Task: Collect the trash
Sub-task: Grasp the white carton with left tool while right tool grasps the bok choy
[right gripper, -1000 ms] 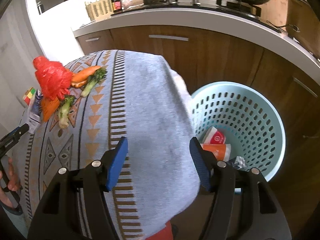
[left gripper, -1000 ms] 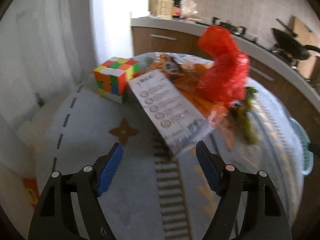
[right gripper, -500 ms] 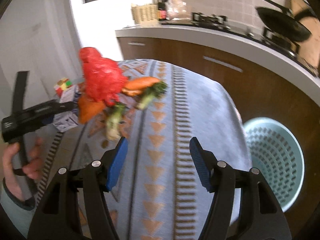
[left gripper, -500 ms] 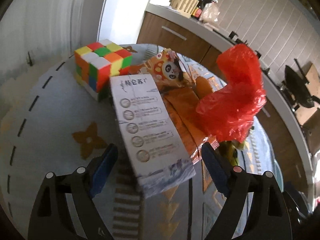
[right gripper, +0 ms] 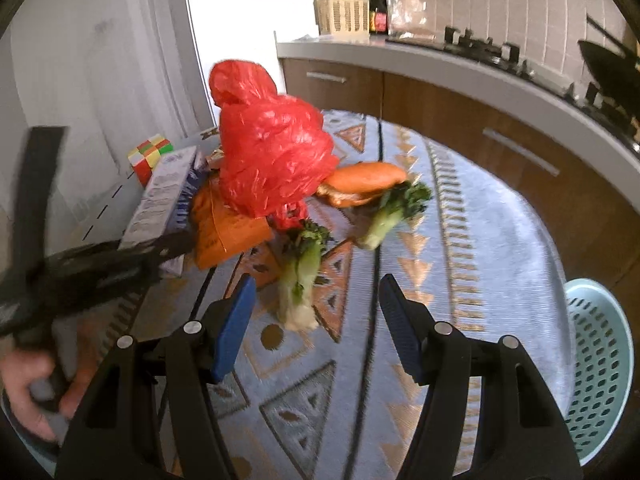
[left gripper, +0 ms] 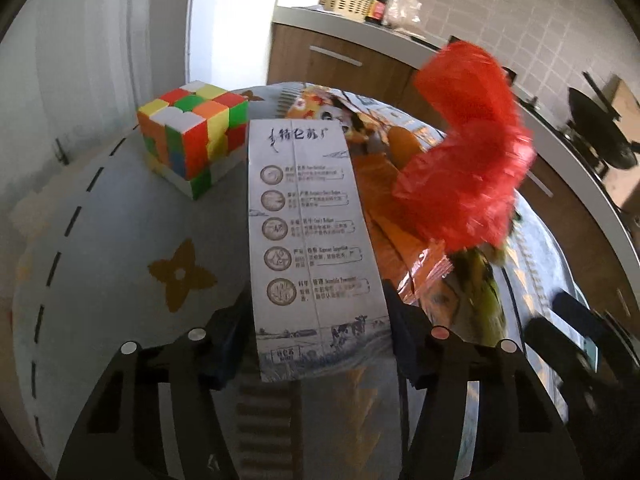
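Note:
A long white milk carton (left gripper: 304, 216) lies on the patterned tablecloth (left gripper: 120, 280). My left gripper (left gripper: 316, 332) is closing on its near end, and both pads touch the carton's sides. A crumpled red plastic bag (left gripper: 468, 160) and an orange wrapper (left gripper: 400, 248) lie just right of the carton. In the right wrist view my right gripper (right gripper: 316, 300) hovers open and empty over the cloth. A green vegetable stalk (right gripper: 302, 272) lies just beyond its fingertips. The red bag (right gripper: 272, 152) and the carton (right gripper: 160, 200) are farther back and to the left.
A colourful puzzle cube (left gripper: 192, 136) stands left of the carton. A second green stalk (right gripper: 394, 208) and an orange bun (right gripper: 364, 178) lie behind. A pale blue perforated basket (right gripper: 600, 360) stands on the floor at the right. Kitchen cabinets (right gripper: 480, 128) run behind the table.
My left gripper moved forward around the carton's end and its jaws narrowed onto it. The right wrist view swung left from the basket to the trash pile, gripper still open.

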Demonstrator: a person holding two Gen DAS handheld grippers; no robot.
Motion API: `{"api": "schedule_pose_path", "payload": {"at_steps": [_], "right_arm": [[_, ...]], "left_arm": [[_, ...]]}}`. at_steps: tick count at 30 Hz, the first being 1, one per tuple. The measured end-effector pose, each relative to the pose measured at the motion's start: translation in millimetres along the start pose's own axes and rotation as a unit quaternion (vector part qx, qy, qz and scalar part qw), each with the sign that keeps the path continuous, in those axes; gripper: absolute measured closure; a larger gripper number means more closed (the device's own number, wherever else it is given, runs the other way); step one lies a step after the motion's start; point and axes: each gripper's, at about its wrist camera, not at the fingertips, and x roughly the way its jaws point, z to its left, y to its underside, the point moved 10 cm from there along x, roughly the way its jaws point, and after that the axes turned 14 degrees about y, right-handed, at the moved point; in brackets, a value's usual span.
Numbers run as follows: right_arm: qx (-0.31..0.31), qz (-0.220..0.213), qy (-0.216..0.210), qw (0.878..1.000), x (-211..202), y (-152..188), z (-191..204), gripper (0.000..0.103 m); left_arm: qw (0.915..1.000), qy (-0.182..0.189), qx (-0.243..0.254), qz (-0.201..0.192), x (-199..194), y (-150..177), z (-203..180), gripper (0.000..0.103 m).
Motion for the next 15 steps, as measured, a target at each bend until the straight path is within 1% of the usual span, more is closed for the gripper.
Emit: {"api": "schedule_pose_path", "payload": {"at_steps": [5, 7, 9, 11, 12, 14, 15], "right_arm": [[0.019, 0.030, -0.007, 0.999, 27, 3, 6, 0.043], [0.017, 0.036, -0.001, 0.999, 32, 4, 7, 0.046], [0.013, 0.038, -0.001, 0.999, 34, 4, 11, 0.052], [0.004, 0.038, 0.010, 0.999, 37, 5, 14, 0.057], [0.000, 0.038, 0.013, 0.999, 38, 5, 16, 0.064], [-0.016, 0.033, 0.022, 0.999, 37, 6, 22, 0.072], [-0.025, 0.026, 0.027, 0.999, 35, 6, 26, 0.078]], "left_arm": [[0.9994, 0.030, 0.004, 0.014, -17, 19, 0, 0.045], [0.9991, 0.037, 0.009, 0.020, -23, 26, 1, 0.045], [0.9988, 0.041, 0.010, 0.026, -26, 30, 2, 0.045], [0.9985, 0.045, 0.007, 0.031, -28, 32, 4, 0.044], [0.9986, 0.044, 0.003, 0.030, -28, 33, 6, 0.044], [0.9988, 0.041, 0.001, 0.027, -26, 31, 7, 0.044], [0.9989, 0.038, 0.001, 0.026, -25, 30, 8, 0.042]]}}
